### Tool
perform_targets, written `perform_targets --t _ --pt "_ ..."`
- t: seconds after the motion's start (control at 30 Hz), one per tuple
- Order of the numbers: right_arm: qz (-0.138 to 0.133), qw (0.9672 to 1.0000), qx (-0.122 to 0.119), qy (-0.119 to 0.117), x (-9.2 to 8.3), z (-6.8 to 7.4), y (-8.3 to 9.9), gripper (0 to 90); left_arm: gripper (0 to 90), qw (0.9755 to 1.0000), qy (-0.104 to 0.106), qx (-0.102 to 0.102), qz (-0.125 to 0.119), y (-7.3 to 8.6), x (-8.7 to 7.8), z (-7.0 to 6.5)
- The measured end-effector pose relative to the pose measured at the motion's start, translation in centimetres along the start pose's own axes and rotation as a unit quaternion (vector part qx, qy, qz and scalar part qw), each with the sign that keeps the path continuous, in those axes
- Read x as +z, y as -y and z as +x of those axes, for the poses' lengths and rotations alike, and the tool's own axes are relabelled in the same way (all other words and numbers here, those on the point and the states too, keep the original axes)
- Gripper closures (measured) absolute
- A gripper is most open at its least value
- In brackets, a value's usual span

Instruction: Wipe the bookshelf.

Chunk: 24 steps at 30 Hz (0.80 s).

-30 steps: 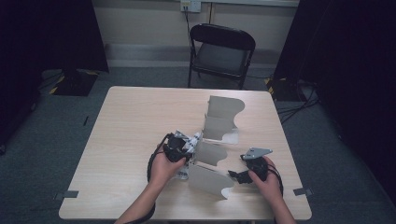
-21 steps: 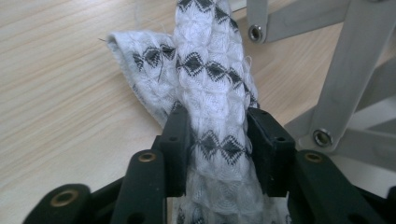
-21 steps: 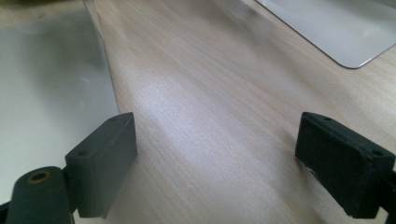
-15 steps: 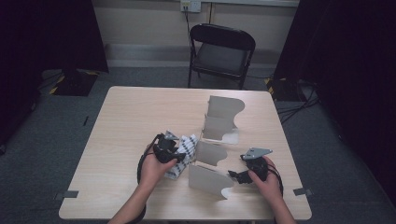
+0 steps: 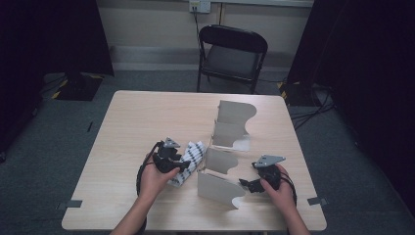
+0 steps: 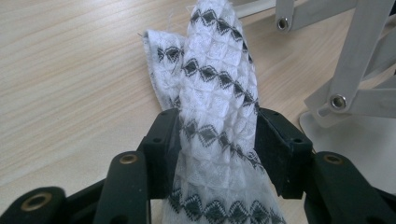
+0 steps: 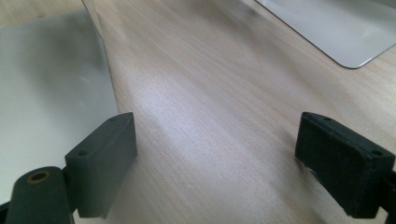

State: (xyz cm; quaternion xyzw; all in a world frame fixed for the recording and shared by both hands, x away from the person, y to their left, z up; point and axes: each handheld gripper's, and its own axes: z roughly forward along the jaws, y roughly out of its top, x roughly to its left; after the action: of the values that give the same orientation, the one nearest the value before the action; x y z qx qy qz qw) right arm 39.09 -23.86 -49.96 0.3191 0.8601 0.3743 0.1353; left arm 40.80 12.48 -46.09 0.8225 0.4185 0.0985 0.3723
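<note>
**Left jaws loosening around cloth, right jaws wide and empty**

Left gripper: jaws have just been opening, part open; the patterned cloth is draped between the pads, which flank it with no visible squeeze. Cloth is laid on the table, just beside the white folding rack. Right gripper: jaws spread wide, nothing held, bare tabletop between them, a rack panel at one side.

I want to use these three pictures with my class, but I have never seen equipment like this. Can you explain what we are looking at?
A person sits at a wooden table, holding a hand-operated two-jaw gripper in each hand. One camera looks down from above; two more ride on the grippers. The left gripper has a black-and-white patterned cloth between its jaws, which have just been opening. The right gripper is open over bare wood, beside a white folding rack of hinged panels.
</note>
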Motion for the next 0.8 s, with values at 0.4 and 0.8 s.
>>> perform_targets --t 0.4,0.8 --pt "0.000 1.0000 0.000 0.000 0.0 0.0 0.0 12.0 54.1 0.9995 -0.007 0.023 0.022 0.8 1.7 -0.2" --pt "0.000 1.0000 0.000 0.000 0.0 0.0 0.0 12.0 74.6 0.9994 -0.005 0.003 0.034 0.5 1.7 0.0"
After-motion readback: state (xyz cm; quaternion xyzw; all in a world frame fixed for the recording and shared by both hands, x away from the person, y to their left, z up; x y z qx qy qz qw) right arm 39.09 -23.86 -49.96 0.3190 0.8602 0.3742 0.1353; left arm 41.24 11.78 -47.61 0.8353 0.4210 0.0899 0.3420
